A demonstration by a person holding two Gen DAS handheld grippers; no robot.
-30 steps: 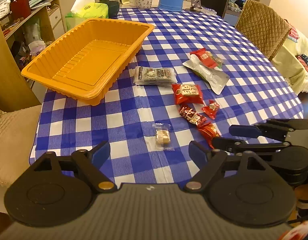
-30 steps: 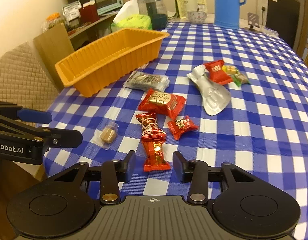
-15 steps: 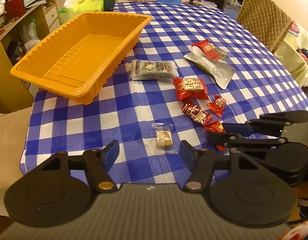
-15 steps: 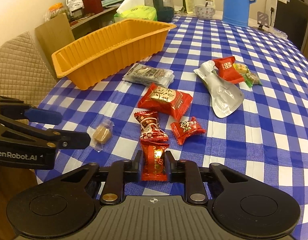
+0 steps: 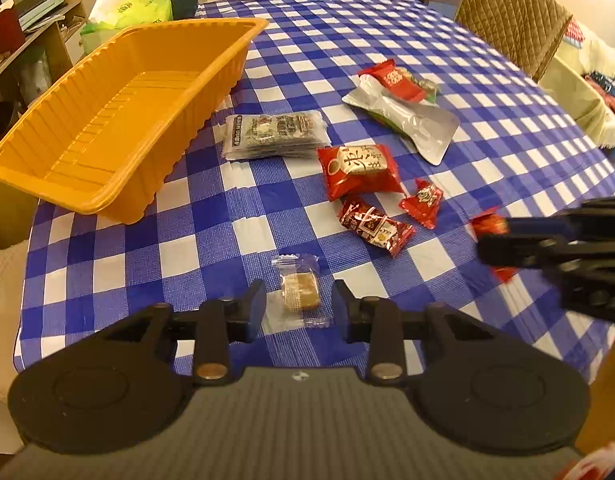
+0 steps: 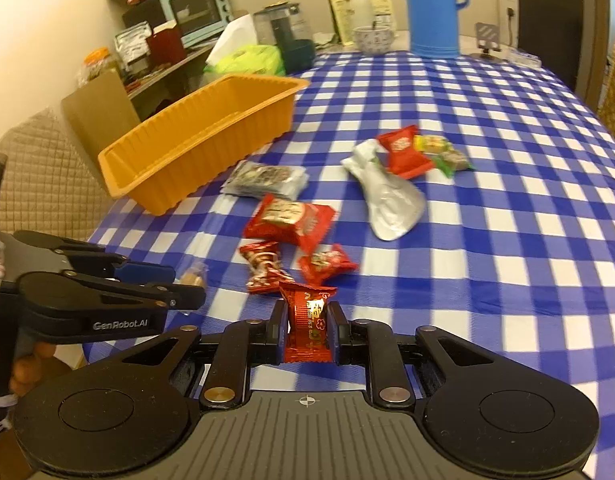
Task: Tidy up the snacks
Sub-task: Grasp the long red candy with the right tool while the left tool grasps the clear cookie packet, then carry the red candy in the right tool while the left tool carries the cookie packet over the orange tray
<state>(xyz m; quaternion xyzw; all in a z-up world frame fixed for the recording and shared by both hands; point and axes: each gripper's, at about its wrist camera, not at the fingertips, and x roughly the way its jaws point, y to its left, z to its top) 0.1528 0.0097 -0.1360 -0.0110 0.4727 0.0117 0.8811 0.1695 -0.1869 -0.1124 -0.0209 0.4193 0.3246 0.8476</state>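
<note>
Toffee (image 5: pixel 300 293) in a clear wrapper lies on the checked cloth right between the left gripper's (image 5: pixel 298 310) closing jaws, its long axis running away from the camera, pads not yet touching it. The right gripper (image 6: pixel 306 330) is clamped on a red candy (image 6: pixel 308 322), wrapper standing upright. The orange tray (image 5: pixel 119 120) lies ahead and left, nearer the left hand, empty as far as shown.

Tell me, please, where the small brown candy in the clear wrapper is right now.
In the left wrist view, the small brown candy in its clear wrapper lies on the blue-and-white checked tablecloth, between the closing fingers of the left hand-held gripper.
</note>
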